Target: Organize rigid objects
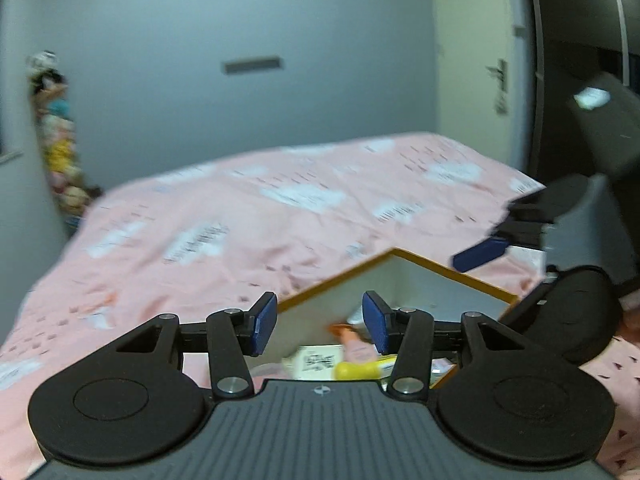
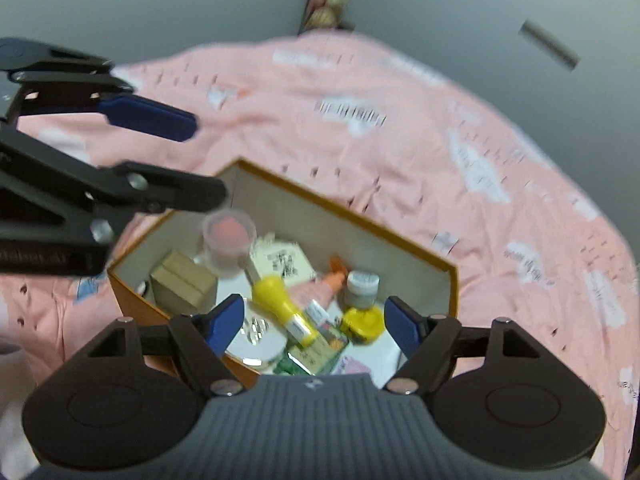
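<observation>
You have a pink bedspread (image 1: 248,216) with white cloud patches, a grey wall (image 1: 240,12), and stuffed toys (image 1: 56,128) in its corner.

Both tools share one build. The left gripper (image 1: 320,322) has a grey ribbed body with a small round emblem at its front edge, flanked by two large black discs. Black linkage arms run forward from silver pivot screws to flat blue pads (image 1: 264,322) — rectangular, dark navy. The right gripper (image 2: 316,322) matches it: grey ribbing, black discs, triangular cut-outs in the outer links — and silver screw heads at each joint.
</observation>
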`<state>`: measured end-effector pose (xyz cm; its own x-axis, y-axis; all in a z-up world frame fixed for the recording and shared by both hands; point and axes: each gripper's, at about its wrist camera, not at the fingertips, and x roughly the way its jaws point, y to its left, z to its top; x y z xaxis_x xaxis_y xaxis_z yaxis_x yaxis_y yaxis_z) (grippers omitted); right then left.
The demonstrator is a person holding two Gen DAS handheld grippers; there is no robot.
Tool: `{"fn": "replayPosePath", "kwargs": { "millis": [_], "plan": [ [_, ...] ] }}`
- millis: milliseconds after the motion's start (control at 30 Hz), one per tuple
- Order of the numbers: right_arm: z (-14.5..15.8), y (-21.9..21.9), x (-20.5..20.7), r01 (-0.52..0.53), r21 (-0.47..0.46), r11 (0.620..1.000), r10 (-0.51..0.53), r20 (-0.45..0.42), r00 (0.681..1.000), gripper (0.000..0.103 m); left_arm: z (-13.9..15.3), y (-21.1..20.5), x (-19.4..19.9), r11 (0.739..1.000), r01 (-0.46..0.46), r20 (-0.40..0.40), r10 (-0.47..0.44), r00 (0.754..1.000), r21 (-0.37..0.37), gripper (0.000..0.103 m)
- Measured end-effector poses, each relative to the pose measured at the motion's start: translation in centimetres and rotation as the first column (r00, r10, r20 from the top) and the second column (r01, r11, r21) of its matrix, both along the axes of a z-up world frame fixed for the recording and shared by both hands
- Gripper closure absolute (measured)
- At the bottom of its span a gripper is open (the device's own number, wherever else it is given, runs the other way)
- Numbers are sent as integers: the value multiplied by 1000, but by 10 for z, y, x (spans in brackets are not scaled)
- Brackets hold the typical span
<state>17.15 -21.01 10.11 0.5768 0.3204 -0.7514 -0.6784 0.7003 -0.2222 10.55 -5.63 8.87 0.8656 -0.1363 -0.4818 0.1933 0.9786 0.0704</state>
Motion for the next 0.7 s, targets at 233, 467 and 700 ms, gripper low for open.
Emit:
{"fn": "replayPosePath", "kwargs": {
  "millis": [233,467,700],
  "plan": [
    [0,-4,-60,128,189,974,-153,128,980,27,-24,18,-42,975,-198,37,203,979,-101,47],
    [-11,-7,-92,283,353,892,-354,156,922,16,-33,30,-55,962,-239,38,246,968,-134,23],
    [-36,12,-114,309,352,883,-401,225,888,5,-45,38,-68,945,-309,44,315,948,-106,1]
  ]
}}
